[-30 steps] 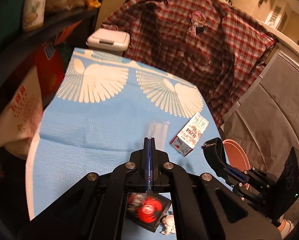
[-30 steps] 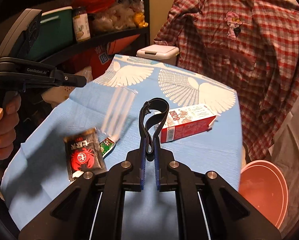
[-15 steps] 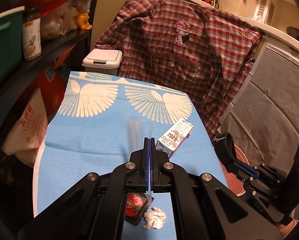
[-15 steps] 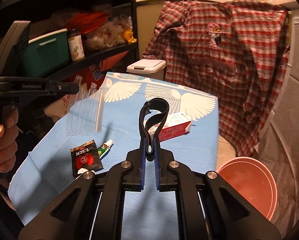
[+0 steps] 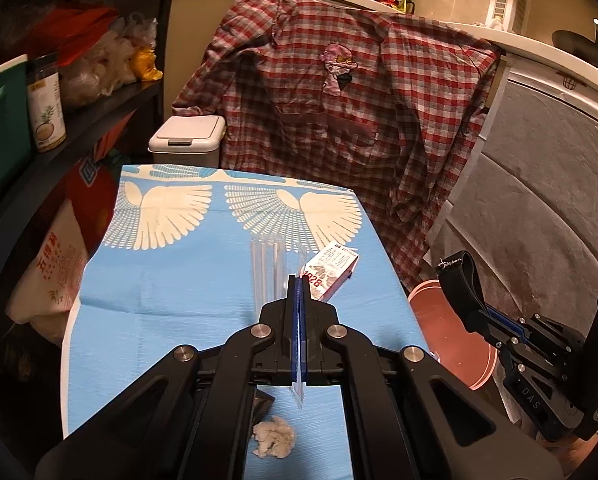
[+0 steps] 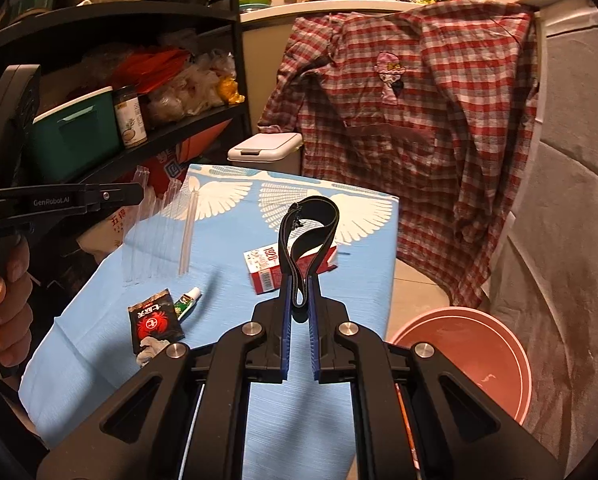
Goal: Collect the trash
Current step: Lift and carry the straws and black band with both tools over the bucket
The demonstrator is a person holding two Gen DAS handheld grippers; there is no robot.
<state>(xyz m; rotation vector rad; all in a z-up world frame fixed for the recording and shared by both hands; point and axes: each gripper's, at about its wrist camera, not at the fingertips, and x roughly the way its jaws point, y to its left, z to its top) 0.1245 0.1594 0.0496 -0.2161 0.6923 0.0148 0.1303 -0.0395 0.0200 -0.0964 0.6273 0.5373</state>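
Observation:
My left gripper (image 5: pixel 299 280) is shut on a clear plastic wrapper (image 5: pixel 270 268), which hangs from its tips (image 6: pixel 139 192) above the left side of the blue-clothed table (image 5: pixel 171 280). My right gripper (image 6: pixel 299 280) is shut on a black strap loop (image 6: pixel 311 224) that stands up from its jaws; from the left wrist, this gripper (image 5: pixel 475 312) shows over the pink basin (image 5: pixel 431 320). On the cloth lie a red-and-white milk carton (image 6: pixel 265 270), a black sachet with a red crab (image 6: pixel 155 320), a small green tube (image 6: pixel 187 300) and a crumpled tissue (image 5: pixel 273 438).
The pink basin (image 6: pixel 471 356) sits on the floor right of the table. A white lidded bin (image 6: pixel 265 148) stands behind the table's far edge. A plaid shirt (image 6: pixel 411 120) hangs behind, and dark shelves (image 6: pixel 111 160) with jars and bags run along the left.
Both grippers have risen and pulled back from the table, each keeping its load. The clear wrapper now hangs higher, and the table items look smaller and farther away.

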